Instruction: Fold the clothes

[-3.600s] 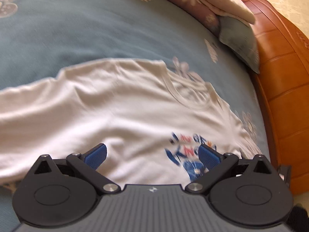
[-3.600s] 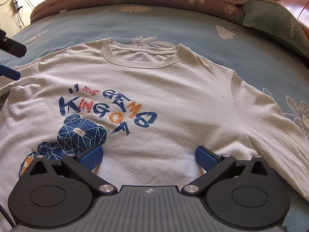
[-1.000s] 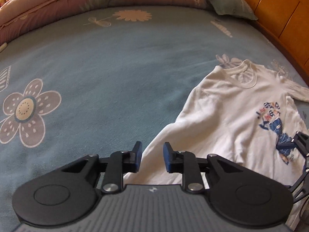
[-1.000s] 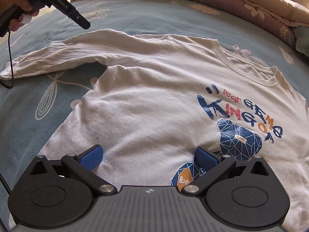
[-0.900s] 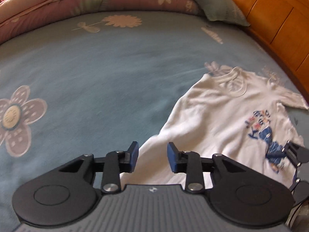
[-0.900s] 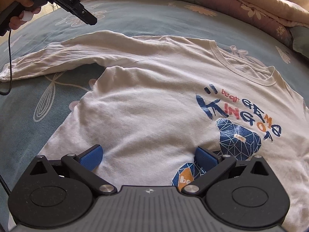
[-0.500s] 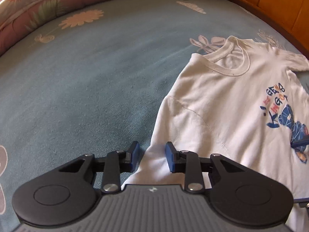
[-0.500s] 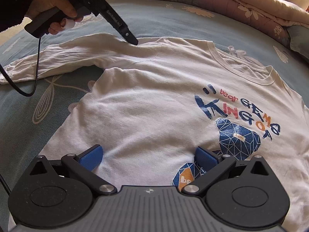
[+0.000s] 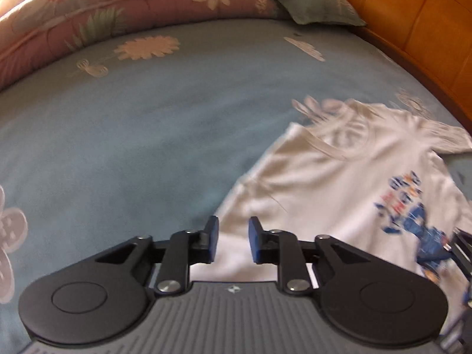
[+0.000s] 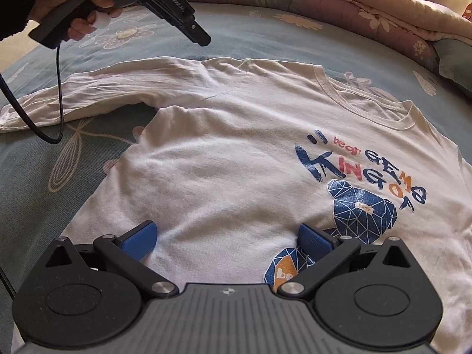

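A blue bed (image 9: 124, 135) with pale flower prints fills both views, with a rolled pink quilt (image 9: 118, 8) along its far edge, a green pillow (image 9: 312, 0) at the corner and an orange headboard (image 9: 413, 20) to the right. A white shirt (image 10: 236, 171) lies flat and face up on the bed, its blue and orange print (image 10: 360, 183) showing and one long sleeve (image 10: 97, 94) stretched out to the left in the right wrist view.

The right hand-held gripper (image 10: 227, 239) sits low over the shirt's lower body with its jaws spread wide and nothing between them.

The left hand-held gripper (image 9: 233, 243) hangs above the shirt's shoulder edge, near where cloth meets sheet. Its jaws stand a narrow gap apart and have just been opening a little; the cloth shows behind the gap, not pinched by the pads. In the right wrist view a hand (image 10: 73, 3) in a dark sleeve holds it above the sleeve seam, a black cable (image 10: 41, 112) trailing down.
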The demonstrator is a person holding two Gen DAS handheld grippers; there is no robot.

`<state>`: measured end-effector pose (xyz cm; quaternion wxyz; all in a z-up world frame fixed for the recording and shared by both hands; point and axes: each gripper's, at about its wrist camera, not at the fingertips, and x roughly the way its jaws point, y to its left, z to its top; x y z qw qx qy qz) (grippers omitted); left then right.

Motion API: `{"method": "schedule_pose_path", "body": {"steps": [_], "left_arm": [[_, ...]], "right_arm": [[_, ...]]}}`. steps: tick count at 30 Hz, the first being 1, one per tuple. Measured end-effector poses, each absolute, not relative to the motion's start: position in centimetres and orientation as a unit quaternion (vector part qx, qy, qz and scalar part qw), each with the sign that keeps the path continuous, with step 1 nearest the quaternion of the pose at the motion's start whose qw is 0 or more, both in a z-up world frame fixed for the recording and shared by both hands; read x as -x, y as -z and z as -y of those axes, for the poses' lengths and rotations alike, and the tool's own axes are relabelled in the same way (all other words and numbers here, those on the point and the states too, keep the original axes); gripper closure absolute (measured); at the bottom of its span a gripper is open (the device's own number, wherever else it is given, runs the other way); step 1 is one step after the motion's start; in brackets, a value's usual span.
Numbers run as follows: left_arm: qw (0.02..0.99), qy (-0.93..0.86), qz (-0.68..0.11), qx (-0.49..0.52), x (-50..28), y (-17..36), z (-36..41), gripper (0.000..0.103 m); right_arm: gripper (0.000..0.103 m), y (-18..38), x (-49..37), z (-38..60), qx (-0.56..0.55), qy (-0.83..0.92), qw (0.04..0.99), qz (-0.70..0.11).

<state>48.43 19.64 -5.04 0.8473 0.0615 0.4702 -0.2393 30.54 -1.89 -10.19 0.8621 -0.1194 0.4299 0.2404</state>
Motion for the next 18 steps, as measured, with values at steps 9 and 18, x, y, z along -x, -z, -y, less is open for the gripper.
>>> {"method": "schedule_pose_path", "body": {"steps": [9,18], "left_arm": [[0.844,0.144,-0.515,-0.047,-43.8,7.5,-25.7,0.077],[0.844,0.084,-0.529,0.028,-38.2,6.2,-31.0,0.062]], "right_arm": [[0.0,10.2,-30.5,2.1,0.121,-0.247,0.861,-0.428],[0.0,10.2,-30.6,1.8,0.125,-0.246,0.859,-0.431]]}}
